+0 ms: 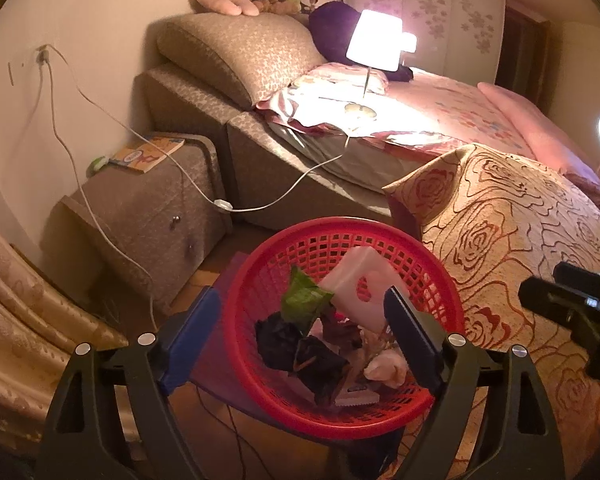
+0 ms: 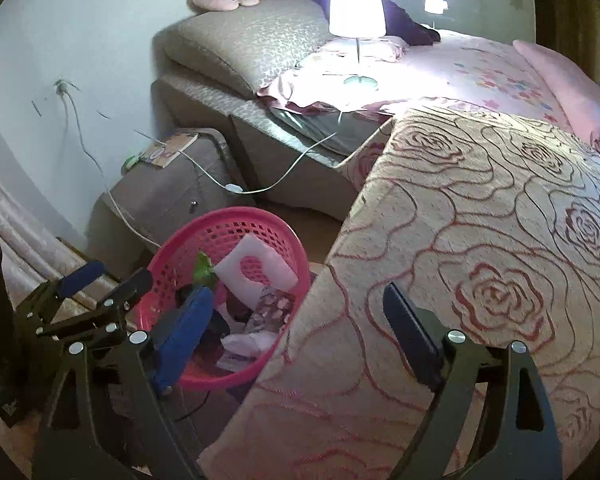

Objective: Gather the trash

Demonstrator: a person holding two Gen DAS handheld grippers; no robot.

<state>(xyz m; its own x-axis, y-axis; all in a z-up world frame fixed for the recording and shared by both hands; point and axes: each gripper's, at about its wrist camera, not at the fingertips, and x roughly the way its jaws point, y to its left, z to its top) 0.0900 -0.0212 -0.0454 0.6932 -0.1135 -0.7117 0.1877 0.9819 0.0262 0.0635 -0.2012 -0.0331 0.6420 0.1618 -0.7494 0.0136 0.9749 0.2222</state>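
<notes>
Spread wide and holding nothing, the left gripper is poised directly over the basket, one finger outside its rim and the other above its contents. Inside the basket several pieces of trash are seen: a white foam block leaning against the far wall, a green wrapper beside it, black crumpled scraps lower down, and pale paper toward the near rim. The right gripper is likewise held well open and empty, set over the edge of the rose-patterned blanket just beside the basket.

Judged from this, a drop-off step is at or near its end: the trash is gathered in the basket, and neither gripper has anything between its fingers. No loose trash is made out on the blanket, nor on the floor around the basket, though much of the floor is hidden by the grippers and the blanket.

If more trash remains, it must first be looked for away from the basket, on the bed beyond the blanket or around the nightstand behind the basket. The next pick calls for an open gripper to be brought down around a piece and closed gently, since light wrappers are likely to slip or flatten. The lamp cord trailing behind the basket should be kept clear of.
</notes>
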